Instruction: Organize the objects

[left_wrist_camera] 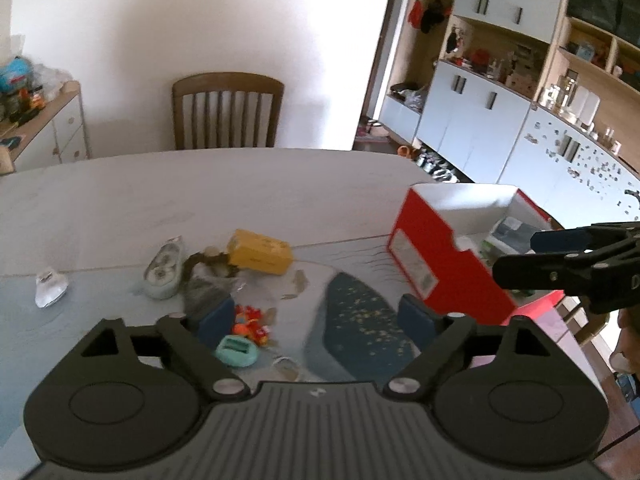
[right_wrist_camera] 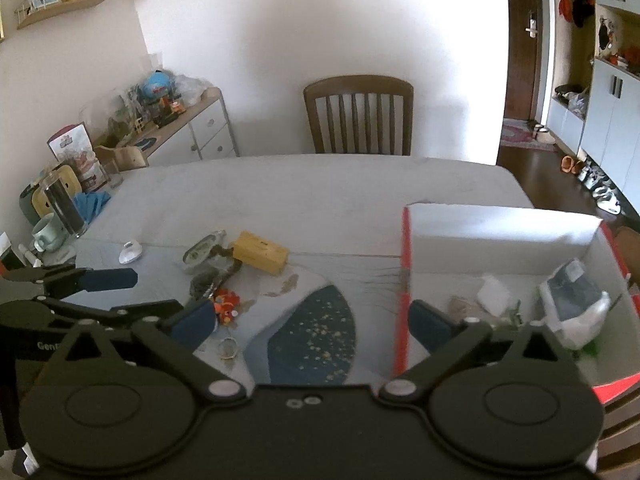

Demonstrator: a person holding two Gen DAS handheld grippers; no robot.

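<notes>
A red shoebox (left_wrist_camera: 436,256) with a white inside (right_wrist_camera: 500,236) stands on the table at the right; it holds a white wrapped packet (right_wrist_camera: 576,312) and small bits. Left of it lie a yellow block (left_wrist_camera: 260,257) (right_wrist_camera: 262,257), a correction-tape dispenser (left_wrist_camera: 164,268) (right_wrist_camera: 202,250), a grey crumpled item (left_wrist_camera: 204,292), small red-orange toys (left_wrist_camera: 250,322) (right_wrist_camera: 226,306), a teal sharpener (left_wrist_camera: 237,350), a white piece (left_wrist_camera: 50,292) (right_wrist_camera: 130,251) and a ring (right_wrist_camera: 228,349). My left gripper (left_wrist_camera: 316,320) is open and empty above the toys. My right gripper (right_wrist_camera: 312,324) is open and empty at the box's left wall.
A blue patterned mat (left_wrist_camera: 360,320) covers the table's near part. A wooden chair (right_wrist_camera: 358,114) stands at the far side. A mug (right_wrist_camera: 48,234), a dark glass (right_wrist_camera: 64,204) and clutter sit at the table's left end. Cabinets (left_wrist_camera: 472,120) line the right wall.
</notes>
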